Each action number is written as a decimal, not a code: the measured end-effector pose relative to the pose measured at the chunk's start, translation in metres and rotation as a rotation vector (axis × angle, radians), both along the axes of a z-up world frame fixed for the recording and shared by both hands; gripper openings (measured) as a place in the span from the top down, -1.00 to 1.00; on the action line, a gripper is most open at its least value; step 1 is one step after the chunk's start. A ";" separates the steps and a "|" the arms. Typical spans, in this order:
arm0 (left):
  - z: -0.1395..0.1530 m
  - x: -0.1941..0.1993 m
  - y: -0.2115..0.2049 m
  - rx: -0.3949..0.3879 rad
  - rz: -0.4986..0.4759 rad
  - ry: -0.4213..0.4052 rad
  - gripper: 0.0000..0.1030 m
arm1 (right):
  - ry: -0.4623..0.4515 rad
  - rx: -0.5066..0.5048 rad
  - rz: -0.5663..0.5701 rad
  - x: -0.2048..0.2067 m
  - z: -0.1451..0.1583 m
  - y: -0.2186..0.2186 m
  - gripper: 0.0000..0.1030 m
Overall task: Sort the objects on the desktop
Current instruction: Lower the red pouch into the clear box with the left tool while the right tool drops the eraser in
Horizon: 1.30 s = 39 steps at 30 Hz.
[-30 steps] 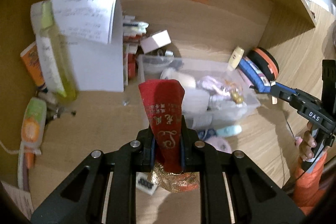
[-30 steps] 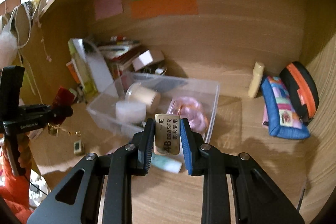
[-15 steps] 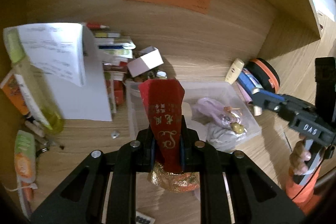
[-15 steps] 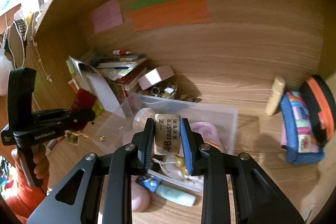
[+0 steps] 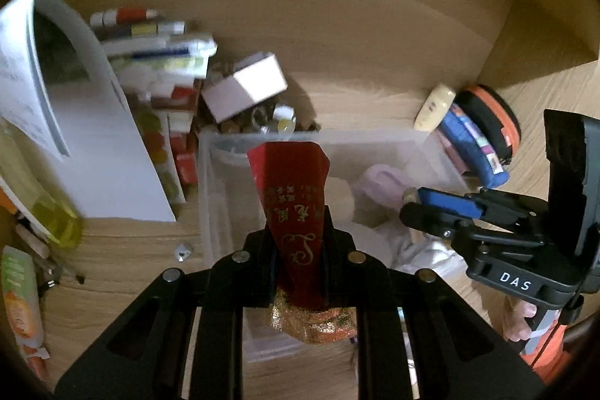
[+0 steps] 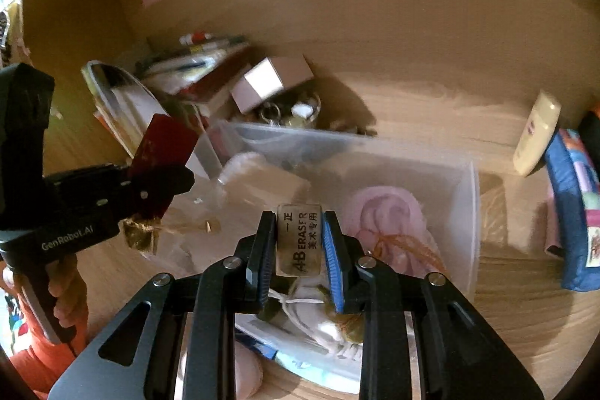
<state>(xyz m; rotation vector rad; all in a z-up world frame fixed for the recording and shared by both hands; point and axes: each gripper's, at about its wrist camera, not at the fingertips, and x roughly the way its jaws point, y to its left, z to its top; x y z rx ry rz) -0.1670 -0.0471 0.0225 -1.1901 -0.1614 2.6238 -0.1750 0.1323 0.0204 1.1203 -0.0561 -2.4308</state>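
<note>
My left gripper [image 5: 298,231] is shut on a red pouch with gold lettering [image 5: 290,190] and holds it over the near left part of the clear plastic bin [image 5: 225,145]. My right gripper [image 6: 300,235] is shut on a 4B eraser [image 6: 299,238] and holds it above the bin [image 6: 470,197], over a pink pouch [image 6: 386,216] and a white drawstring bag [image 6: 330,325]. Each gripper shows in the other's view: the right gripper [image 5: 408,201] at the right, the left gripper [image 6: 180,171] at the left with the red pouch [image 6: 165,141].
A leaning white paper booklet [image 5: 93,137], stacked boxes and pens [image 5: 161,62] and a small white box [image 5: 243,89] stand behind the bin. A cream tube [image 6: 536,134] and a blue pencil case [image 6: 573,212] lie right. A yellow bottle [image 5: 52,216] stands at the left.
Both grippers have moved forward and down over the bin, closer together. The red pouch and the eraser stay gripped.
</note>
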 end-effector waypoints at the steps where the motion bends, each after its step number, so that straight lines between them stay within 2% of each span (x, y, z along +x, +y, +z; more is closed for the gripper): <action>1: -0.003 -0.001 0.000 -0.007 0.006 -0.004 0.67 | -0.007 -0.002 0.003 -0.001 -0.003 0.000 0.56; 6: -0.010 -0.002 0.002 -0.013 -0.009 -0.010 0.67 | -0.033 0.008 0.011 -0.006 -0.012 -0.001 0.56; 11: -0.008 -0.001 0.004 -0.006 -0.034 -0.005 0.25 | -0.012 0.047 -0.002 -0.005 -0.013 -0.003 0.56; 16: 0.003 0.007 0.011 -0.026 -0.042 0.045 -0.11 | 0.010 0.073 -0.012 -0.004 -0.007 -0.003 0.56; 18: 0.007 0.009 0.012 -0.025 -0.036 0.060 -0.23 | 0.010 0.076 -0.009 -0.004 -0.004 -0.004 0.46; 20: 0.010 0.009 0.012 -0.028 -0.024 0.067 -0.25 | 0.025 0.087 -0.018 -0.001 0.001 -0.004 0.14; 25: 0.014 0.005 0.009 -0.011 0.012 0.064 -0.36 | 0.078 0.096 -0.033 0.013 0.017 -0.002 0.03; 28: 0.018 0.006 0.007 -0.015 0.011 0.064 -0.43 | 0.110 0.087 -0.052 0.025 0.028 0.004 -0.29; 33: 0.029 0.017 0.007 -0.059 0.027 0.086 -0.43 | 0.158 0.082 -0.065 0.045 0.042 0.012 -0.34; 39: 0.037 0.047 0.001 -0.080 0.034 0.110 -0.48 | 0.174 0.060 -0.062 0.066 0.046 0.022 -0.53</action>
